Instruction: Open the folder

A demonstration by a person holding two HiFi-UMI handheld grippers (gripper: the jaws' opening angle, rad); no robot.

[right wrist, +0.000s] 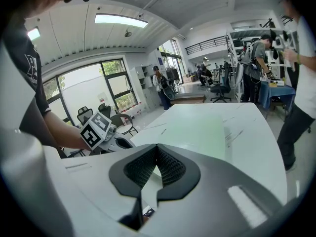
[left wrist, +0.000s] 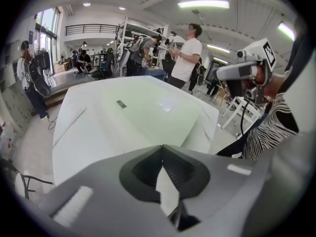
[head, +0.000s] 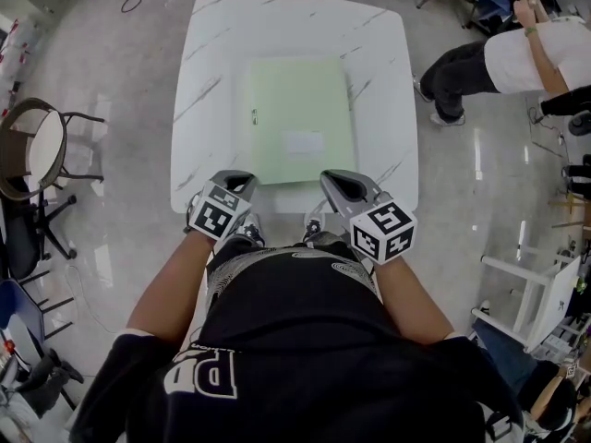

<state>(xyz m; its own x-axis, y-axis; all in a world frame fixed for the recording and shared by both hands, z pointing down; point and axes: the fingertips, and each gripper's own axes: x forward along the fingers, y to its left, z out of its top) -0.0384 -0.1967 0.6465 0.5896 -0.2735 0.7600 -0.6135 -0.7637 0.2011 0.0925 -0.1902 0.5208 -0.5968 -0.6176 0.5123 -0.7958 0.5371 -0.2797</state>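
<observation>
A pale green folder (head: 300, 120) lies flat and closed in the middle of a white marble table (head: 212, 81). It has a white label (head: 304, 142) near its front edge and a small dark clip (head: 254, 115) on its left edge. My left gripper (head: 237, 180) hovers at the table's near edge, just left of the folder's front corner, jaws shut and empty. My right gripper (head: 336, 179) is level with it by the folder's front right corner, also shut with nothing held. The left gripper view has the folder (left wrist: 143, 95) ahead of the closed jaws (left wrist: 161, 147). In the right gripper view it (right wrist: 197, 127) lies beyond the closed jaws (right wrist: 157, 146).
A round-backed chair (head: 37, 150) and other chairs stand on the floor to the left. A person (head: 499, 63) stands beyond the table's right side, and a white rack (head: 545, 293) is at the lower right. Other people and shelving fill the room behind.
</observation>
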